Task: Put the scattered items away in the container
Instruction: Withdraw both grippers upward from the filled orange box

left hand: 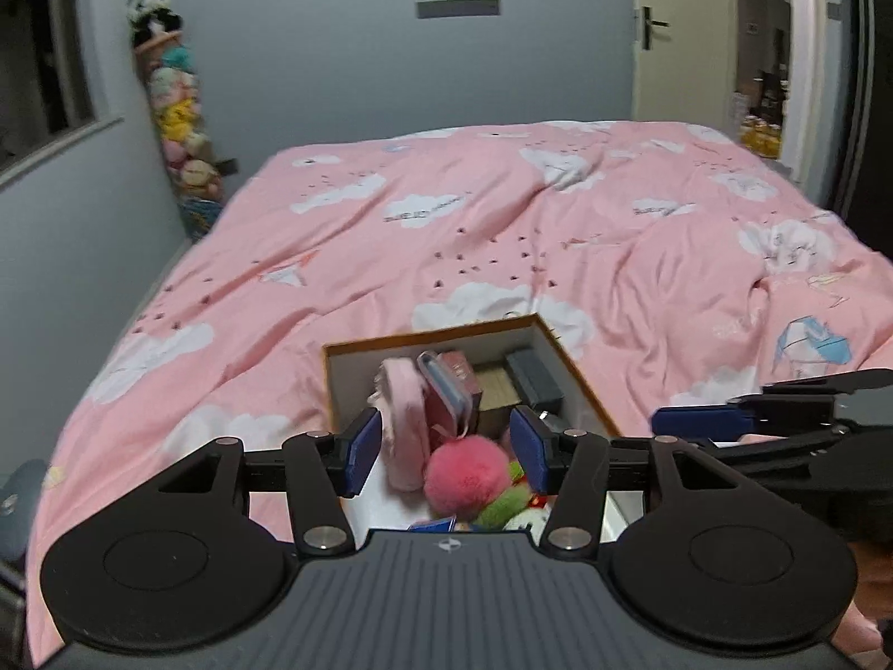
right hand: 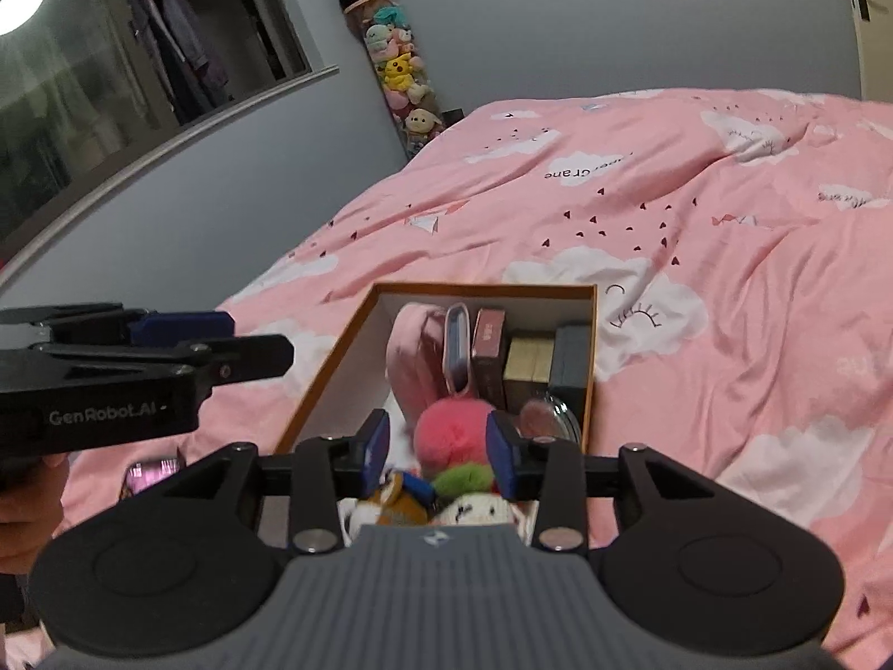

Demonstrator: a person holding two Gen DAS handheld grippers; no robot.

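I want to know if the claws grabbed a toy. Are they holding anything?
No, nothing is held. Both the left gripper and the right gripper are open above the box. The pink pompom just lies in the box with the other things.

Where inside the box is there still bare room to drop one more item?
The left side of the box is free: a white strip between its left wall and the pink pouch. The far right is packed with upright cases up to the dark case; the near end is crowded by the pink pompom and plush toys.
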